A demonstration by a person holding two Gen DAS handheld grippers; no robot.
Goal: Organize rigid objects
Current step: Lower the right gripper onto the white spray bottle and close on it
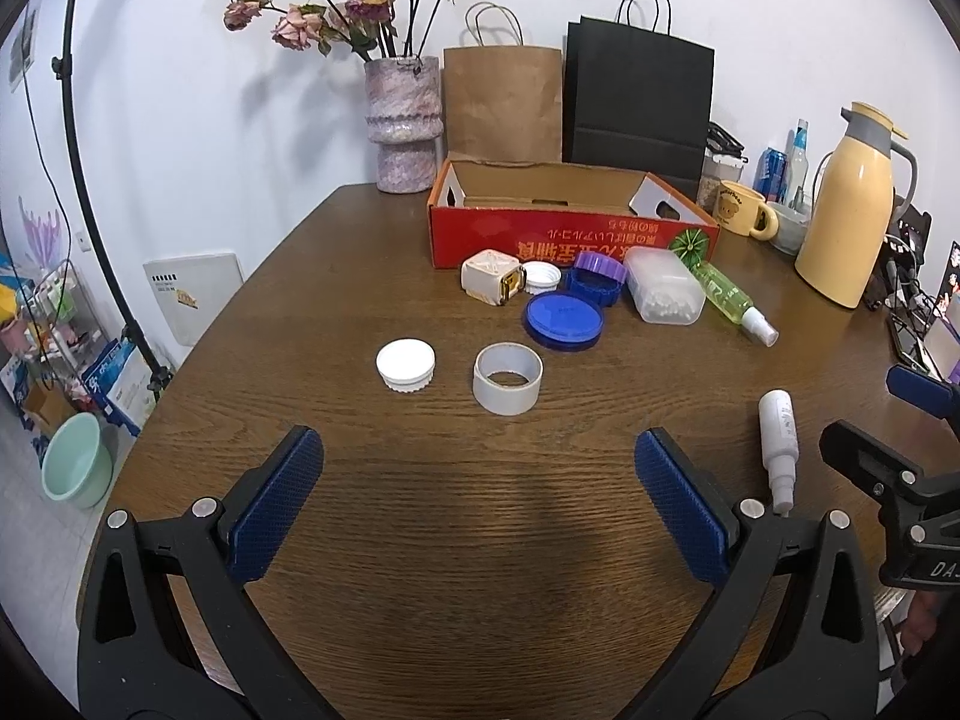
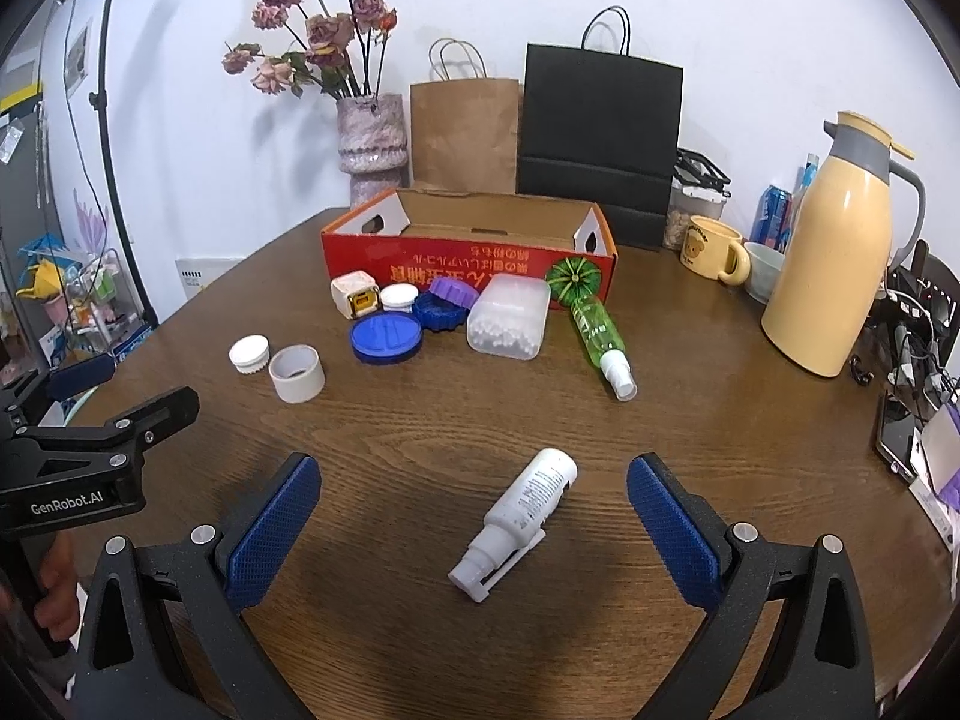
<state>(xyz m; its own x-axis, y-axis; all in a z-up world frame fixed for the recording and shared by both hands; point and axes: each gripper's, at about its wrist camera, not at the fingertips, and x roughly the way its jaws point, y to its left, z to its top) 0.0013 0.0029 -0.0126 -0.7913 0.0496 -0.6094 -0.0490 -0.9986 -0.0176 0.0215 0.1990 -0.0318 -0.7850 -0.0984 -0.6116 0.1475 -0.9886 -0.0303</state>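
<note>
A red cardboard box (image 1: 540, 240) (image 2: 468, 264) stands open at the back of the wooden table. In front of it lie a cream cube (image 1: 489, 277), small white cap (image 1: 540, 277), purple lid on a blue jar (image 1: 594, 276), blue round lid (image 1: 563, 320), clear swab box (image 1: 663, 291) and green spray bottle (image 1: 729, 300). Nearer lie a white cap (image 1: 405, 365) and a tape roll (image 1: 507, 378). My left gripper (image 1: 477, 492) is open and empty, short of the tape roll. A white spray bottle (image 2: 519, 519) lies between the fingers of my open right gripper (image 2: 474, 516).
A vase of dried roses (image 1: 403, 126), a brown bag (image 1: 503, 102) and a black bag (image 1: 639, 102) stand behind the box. A yellow thermos (image 2: 834, 252), a bear mug (image 2: 714, 249), cans and cables crowd the right side. A light stand (image 1: 90, 180) is at left.
</note>
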